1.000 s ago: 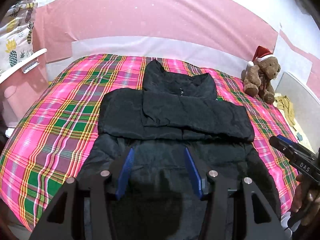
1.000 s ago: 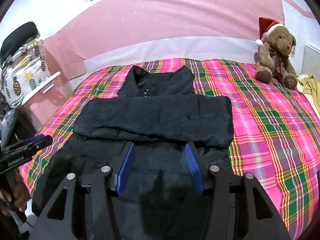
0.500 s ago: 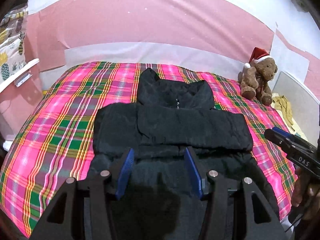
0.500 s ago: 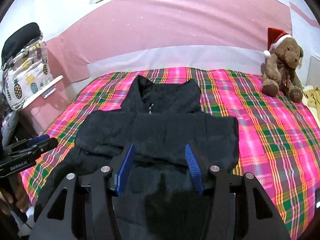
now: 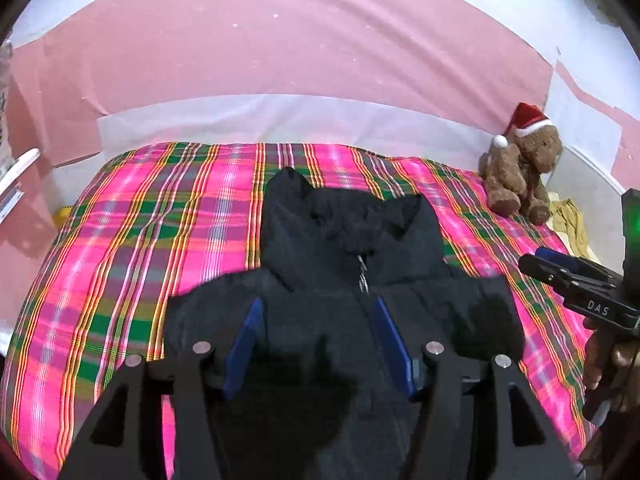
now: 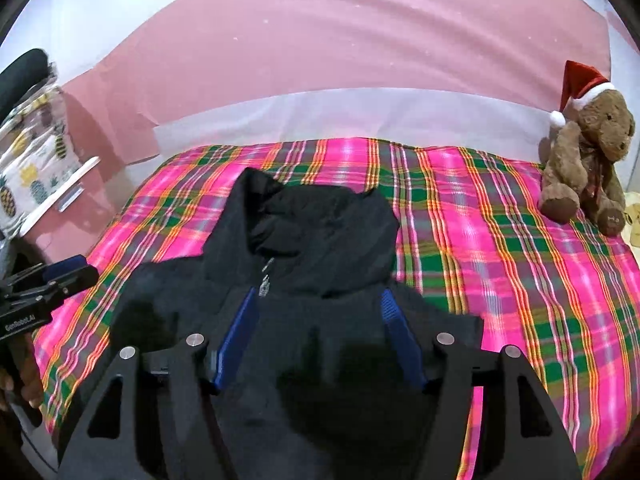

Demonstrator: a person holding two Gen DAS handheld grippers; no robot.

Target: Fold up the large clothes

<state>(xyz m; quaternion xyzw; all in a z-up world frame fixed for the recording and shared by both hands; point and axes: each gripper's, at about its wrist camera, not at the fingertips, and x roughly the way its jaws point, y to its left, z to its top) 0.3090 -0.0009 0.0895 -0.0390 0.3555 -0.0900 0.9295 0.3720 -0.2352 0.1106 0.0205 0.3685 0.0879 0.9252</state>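
Note:
A black hooded jacket [image 5: 344,264] lies flat on the pink plaid bed [image 5: 160,232], hood toward the far wall, zipper up, sleeves folded across the chest. It also shows in the right wrist view [image 6: 312,256]. My left gripper [image 5: 316,312] is open and empty, held above the jacket's chest. My right gripper [image 6: 318,308] is open and empty, above the chest just below the hood. The right gripper shows at the right edge of the left wrist view [image 5: 576,280]. The left gripper shows at the left edge of the right wrist view [image 6: 48,284].
A brown teddy bear with a red Santa hat [image 5: 520,176] sits at the bed's far right corner, also in the right wrist view [image 6: 584,160]. A pink and white wall [image 5: 304,68] stands behind the bed. A pineapple-print cloth [image 6: 32,160] hangs at left.
Both grippers have moved forward over the jacket, from its lower body toward the chest and hood. The jacket has not moved. Both grippers stay open.

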